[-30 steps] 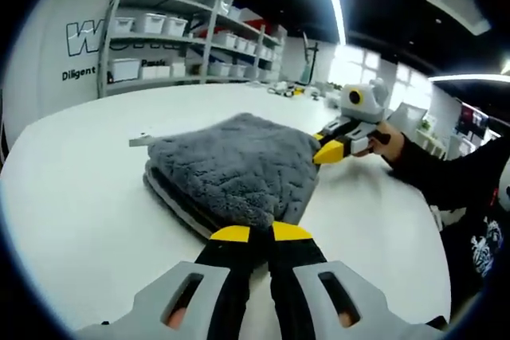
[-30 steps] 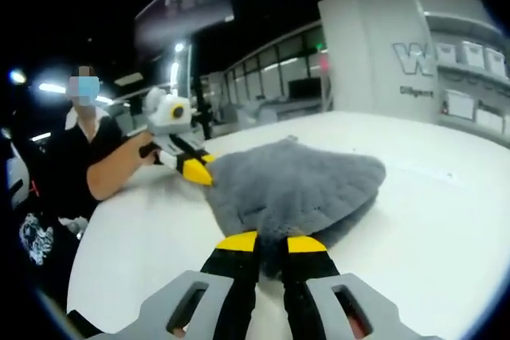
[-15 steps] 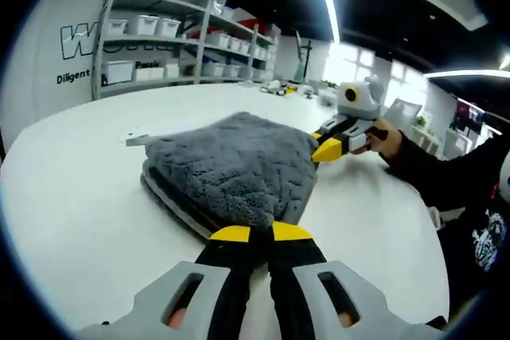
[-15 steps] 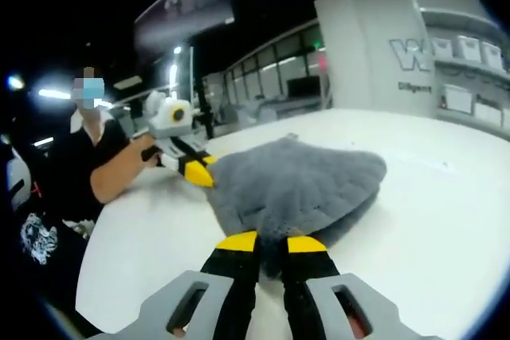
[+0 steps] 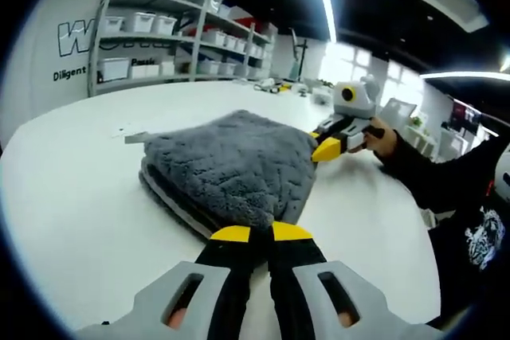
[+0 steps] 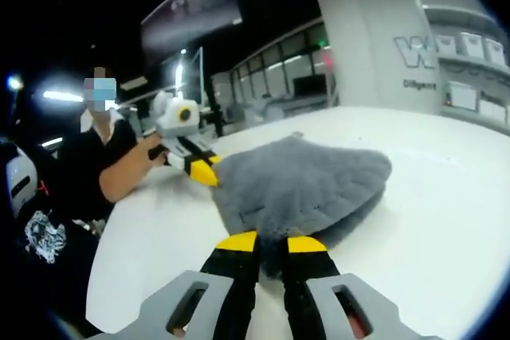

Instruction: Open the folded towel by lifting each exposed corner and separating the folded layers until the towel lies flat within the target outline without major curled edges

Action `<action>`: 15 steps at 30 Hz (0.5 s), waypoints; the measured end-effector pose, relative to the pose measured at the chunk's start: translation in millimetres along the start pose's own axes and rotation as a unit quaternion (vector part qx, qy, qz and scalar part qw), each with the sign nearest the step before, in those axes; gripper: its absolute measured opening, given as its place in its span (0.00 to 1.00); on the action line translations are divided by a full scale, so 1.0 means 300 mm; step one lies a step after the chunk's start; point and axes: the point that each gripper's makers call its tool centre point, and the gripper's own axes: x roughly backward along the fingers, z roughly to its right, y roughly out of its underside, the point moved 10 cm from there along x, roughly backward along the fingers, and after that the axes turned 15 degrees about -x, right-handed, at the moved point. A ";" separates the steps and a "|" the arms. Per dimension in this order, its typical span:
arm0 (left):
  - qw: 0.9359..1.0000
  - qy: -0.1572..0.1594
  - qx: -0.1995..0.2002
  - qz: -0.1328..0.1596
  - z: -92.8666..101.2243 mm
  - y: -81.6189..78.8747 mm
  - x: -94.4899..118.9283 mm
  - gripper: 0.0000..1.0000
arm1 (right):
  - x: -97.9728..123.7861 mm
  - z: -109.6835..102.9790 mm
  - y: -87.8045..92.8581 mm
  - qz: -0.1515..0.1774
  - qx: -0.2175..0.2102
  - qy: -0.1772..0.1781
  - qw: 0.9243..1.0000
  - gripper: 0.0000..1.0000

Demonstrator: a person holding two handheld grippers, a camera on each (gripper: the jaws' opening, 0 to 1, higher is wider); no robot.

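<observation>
A thick grey fluffy towel lies folded in layers on the white table. My left gripper is shut on its near corner, the yellow tips pinching the pile. At the towel's far right corner my right gripper is closed on the edge, held by a hand. In the right gripper view the same towel spreads ahead, with my right gripper shut on its near corner and the left gripper clamped on the left corner.
A short grey strip lies on the table at the towel's far left corner. Shelves with white bins stand by the back wall. A person in black stands at the table's edge, one sleeve reaching in.
Both views have shifted slightly with the hands. Each gripper keeps its hold on its corner, and the towel lies as before.
</observation>
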 end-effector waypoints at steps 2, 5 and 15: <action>1.000 0.002 0.001 0.000 0.005 0.001 0.002 0.05 | 0.002 -0.002 0.002 -0.001 0.000 0.000 1.000 0.05; 1.000 0.006 0.001 -0.001 0.017 0.001 0.006 0.05 | 0.005 -0.006 0.005 -0.004 -0.001 -0.003 1.000 0.05; 0.999 0.030 0.006 -0.008 0.035 0.001 0.017 0.05 | 0.022 -0.022 0.021 -0.019 -0.006 -0.023 1.000 0.06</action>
